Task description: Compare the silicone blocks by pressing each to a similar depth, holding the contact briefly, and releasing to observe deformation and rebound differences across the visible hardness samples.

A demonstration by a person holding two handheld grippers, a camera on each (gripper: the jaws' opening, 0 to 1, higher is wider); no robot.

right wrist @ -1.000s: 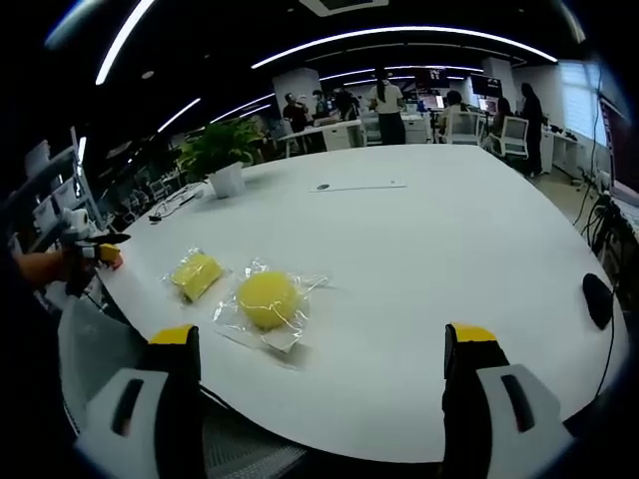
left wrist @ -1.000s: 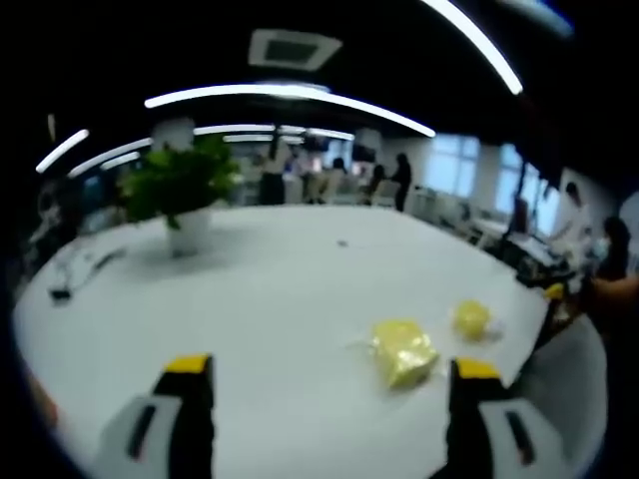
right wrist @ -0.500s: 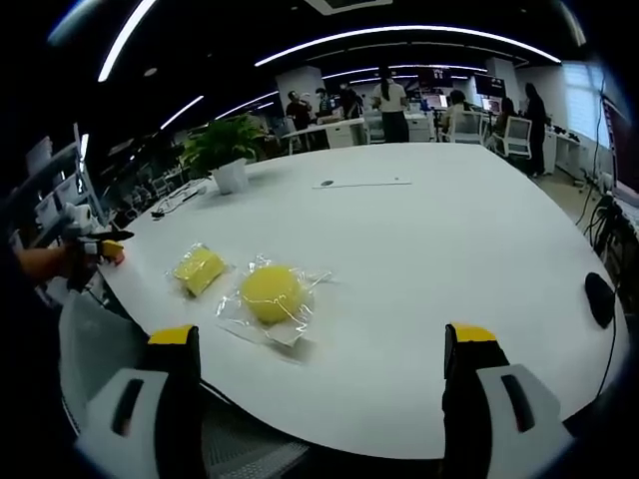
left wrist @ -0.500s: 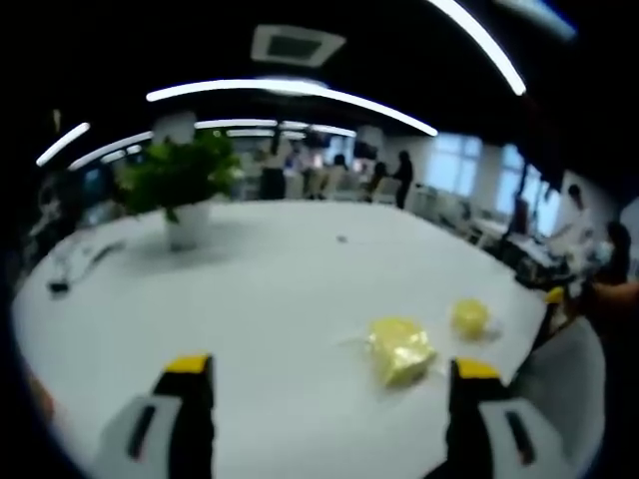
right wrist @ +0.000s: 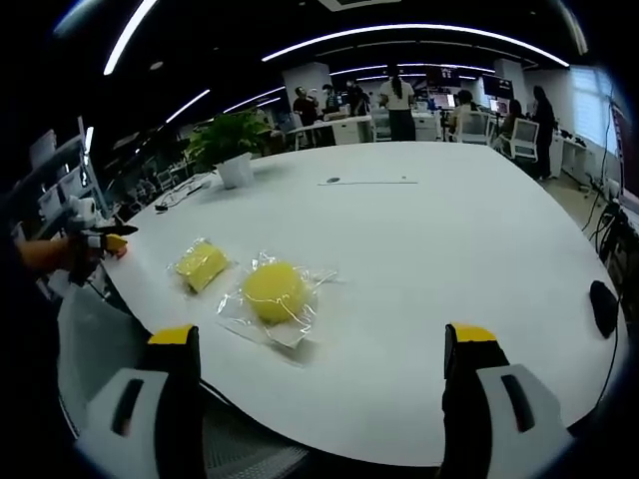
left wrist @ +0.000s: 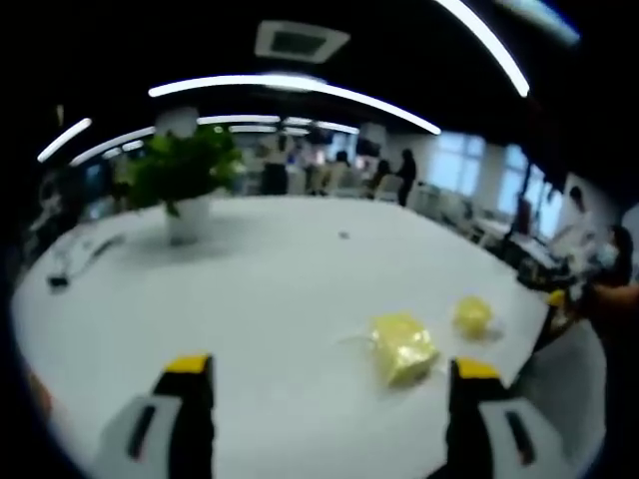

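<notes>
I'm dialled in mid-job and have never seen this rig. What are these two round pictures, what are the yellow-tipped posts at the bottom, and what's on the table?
A person holds one two-jaw gripper in each hand, and a fisheye camera rides on each. The yellow-tipped posts are that gripper's own jaws: the left gripper in the left gripper view, the right gripper in the right gripper view. Both stand wide open and hold nothing.

On the white table lie two yellow silicone samples in clear plastic bags: a round one and a squarish one. Farther back stands a potted plant. At the left edge of the right gripper view, a hand with the left gripper shows beside the table.
</notes>
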